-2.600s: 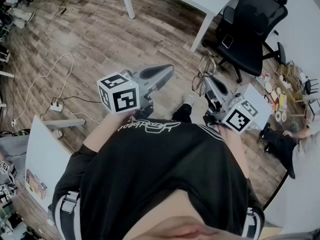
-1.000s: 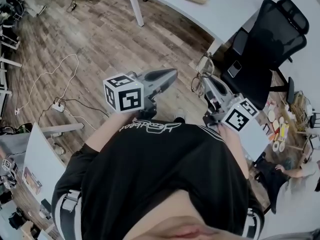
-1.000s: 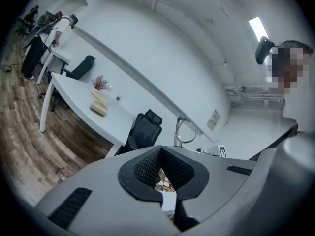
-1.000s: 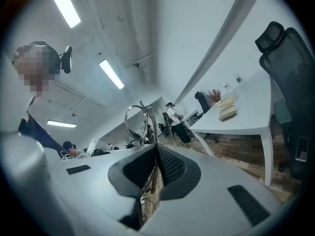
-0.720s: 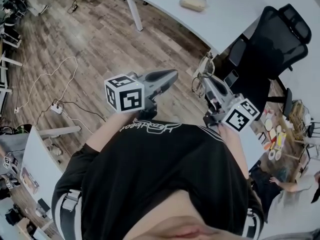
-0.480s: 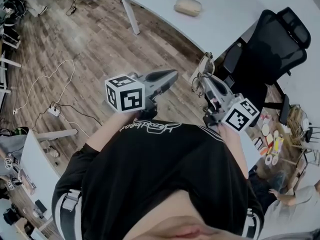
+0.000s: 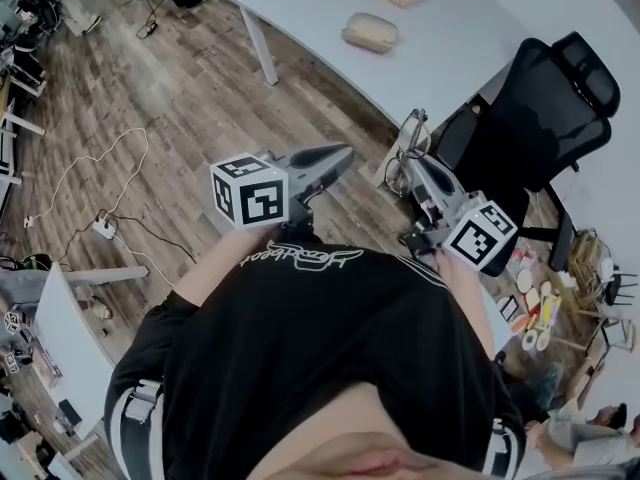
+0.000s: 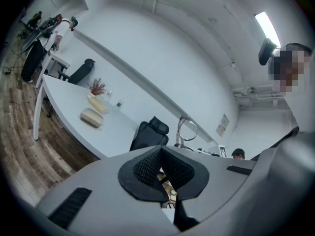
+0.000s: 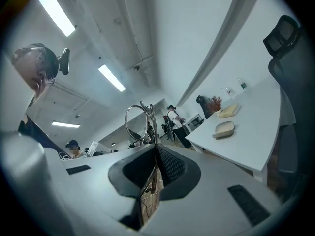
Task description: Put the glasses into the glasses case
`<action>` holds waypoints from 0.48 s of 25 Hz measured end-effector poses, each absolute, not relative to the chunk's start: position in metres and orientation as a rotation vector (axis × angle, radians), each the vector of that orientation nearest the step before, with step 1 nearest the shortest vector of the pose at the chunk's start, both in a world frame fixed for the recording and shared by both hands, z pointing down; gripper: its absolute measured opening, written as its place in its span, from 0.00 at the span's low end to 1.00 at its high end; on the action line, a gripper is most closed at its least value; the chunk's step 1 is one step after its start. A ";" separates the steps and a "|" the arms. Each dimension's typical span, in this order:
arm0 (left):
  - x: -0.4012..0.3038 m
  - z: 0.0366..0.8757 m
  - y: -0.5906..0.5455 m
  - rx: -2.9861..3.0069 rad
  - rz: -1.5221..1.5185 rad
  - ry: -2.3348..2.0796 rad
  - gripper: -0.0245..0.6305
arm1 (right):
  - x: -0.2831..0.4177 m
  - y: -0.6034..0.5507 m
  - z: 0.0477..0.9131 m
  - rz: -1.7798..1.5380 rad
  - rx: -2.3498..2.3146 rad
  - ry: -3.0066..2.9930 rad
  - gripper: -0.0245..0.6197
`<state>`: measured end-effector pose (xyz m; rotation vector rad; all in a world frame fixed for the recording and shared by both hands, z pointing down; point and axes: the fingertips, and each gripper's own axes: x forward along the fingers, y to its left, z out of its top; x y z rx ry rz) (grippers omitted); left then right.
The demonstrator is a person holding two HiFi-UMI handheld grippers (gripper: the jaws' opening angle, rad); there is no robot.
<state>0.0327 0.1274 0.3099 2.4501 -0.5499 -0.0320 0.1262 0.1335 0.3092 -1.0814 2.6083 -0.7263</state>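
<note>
Head view: carry step. Right gripper (image 7: 408, 165) clamped on glasses (image 7: 410, 140), midair, short of the table (image 7: 455, 43). Case (image 7: 370, 32) sits near the tabletop's near edge. Left gripper (image 7: 338, 156) jaws together, empty. Next, likely: reach the table, open the case.

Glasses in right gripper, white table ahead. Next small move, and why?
Probably carry the right gripper forward toward the white table: its fingers are shut on the glasses above the floor, and the nearer beige case lies well ahead.
</note>
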 end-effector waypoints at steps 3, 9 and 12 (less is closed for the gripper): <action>0.034 0.311 0.120 2.441 -0.040 -0.555 0.05 | 0.128 0.126 0.312 -0.734 -1.080 2.614 0.07; 0.040 0.316 0.099 2.442 -0.056 -0.541 0.05 | 0.132 0.105 0.316 -0.726 -1.082 2.622 0.07; 0.044 0.317 0.088 2.454 -0.056 -0.523 0.05 | 0.135 0.094 0.315 -0.700 -1.087 2.615 0.07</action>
